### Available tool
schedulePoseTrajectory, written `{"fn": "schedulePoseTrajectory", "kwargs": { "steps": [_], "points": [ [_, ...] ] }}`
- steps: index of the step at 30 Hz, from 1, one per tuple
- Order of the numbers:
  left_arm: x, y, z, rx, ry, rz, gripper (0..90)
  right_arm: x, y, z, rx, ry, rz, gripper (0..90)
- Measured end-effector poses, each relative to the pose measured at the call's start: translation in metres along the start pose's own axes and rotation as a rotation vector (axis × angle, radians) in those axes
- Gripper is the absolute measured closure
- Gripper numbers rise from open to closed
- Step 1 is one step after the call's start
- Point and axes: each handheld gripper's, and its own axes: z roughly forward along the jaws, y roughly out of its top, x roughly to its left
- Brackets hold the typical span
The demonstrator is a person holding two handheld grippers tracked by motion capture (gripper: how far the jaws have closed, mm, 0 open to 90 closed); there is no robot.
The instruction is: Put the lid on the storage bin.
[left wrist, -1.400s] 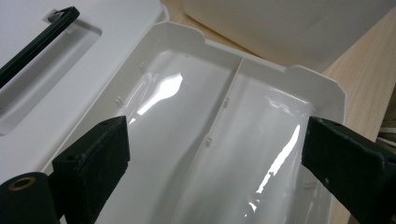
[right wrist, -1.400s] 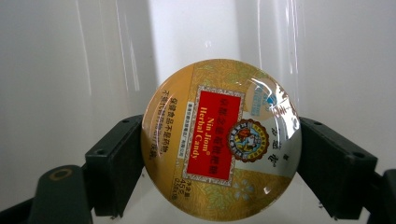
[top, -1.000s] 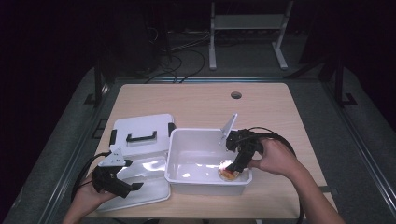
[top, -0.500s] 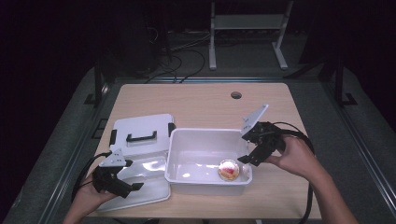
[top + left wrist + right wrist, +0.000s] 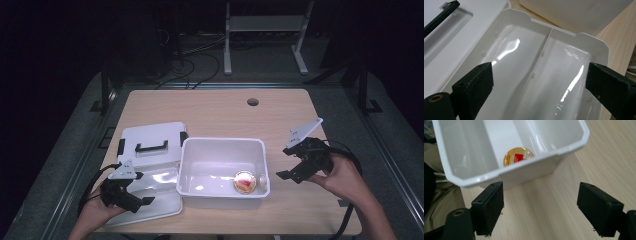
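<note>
Wooden table [image 5: 210,112]: white plastic bin [image 5: 223,194], its lid [image 5: 150,137], a clear divided tray [image 5: 160,202]. Bin holds one round gold-lidded cup [image 5: 245,181] at its right end; tray empty. Left gripper [image 5: 131,196] spread over the tray; right gripper [image 5: 289,168] spread, empty, beside the bin. Risk: the light tray may skid if clipped on one wall.

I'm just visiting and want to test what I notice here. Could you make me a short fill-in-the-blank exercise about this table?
1. The round gold-rimmed item lies inside the white ____.
2. The right gripper hangs beside the bin with its jaws ____.
3. The left gripper hovers over the shallow divided ____.
4. The lid has a black ____ on top.

Missing words: bin; open; tray; handle
</note>
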Motion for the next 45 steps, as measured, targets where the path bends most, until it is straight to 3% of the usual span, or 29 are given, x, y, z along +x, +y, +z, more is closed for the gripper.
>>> {"fn": "schedulePoseTrajectory", "kwargs": {
  "steps": [8, 20, 25, 33, 38, 45],
  "points": [
    [0.0, 0.001, 0.0, -0.002, -0.001, 0.003, 7.4, 0.001, -0.043, 0.013, -0.006, -0.003, 0.082, 20.3],
    [-0.001, 0.002, 0.002, 0.011, 0.002, 0.021, 7.5, 0.007, -0.081, 0.034, -0.014, -0.015, 0.189, 19.9],
    [0.001, 0.0, 0.001, 0.013, -0.025, 0.009, 10.5, 0.012, -0.096, 0.04, -0.044, -0.032, 0.221, 18.7],
    [0.0, 0.006, 0.003, 0.034, -0.034, 0.064, 17.7, 0.023, -0.117, 0.051, -0.073, -0.059, 0.256, 18.9],
    [0.003, 0.006, 0.001, 0.073, -0.032, 0.124, 24.4, 0.028, -0.118, 0.055, -0.069, -0.061, 0.256, 18.8],
    [0.012, 0.0, -0.002, 0.146, -0.049, 0.164, 38.4, 0.033, -0.116, 0.052, -0.085, -0.067, 0.253, 18.9]
  ]
}}
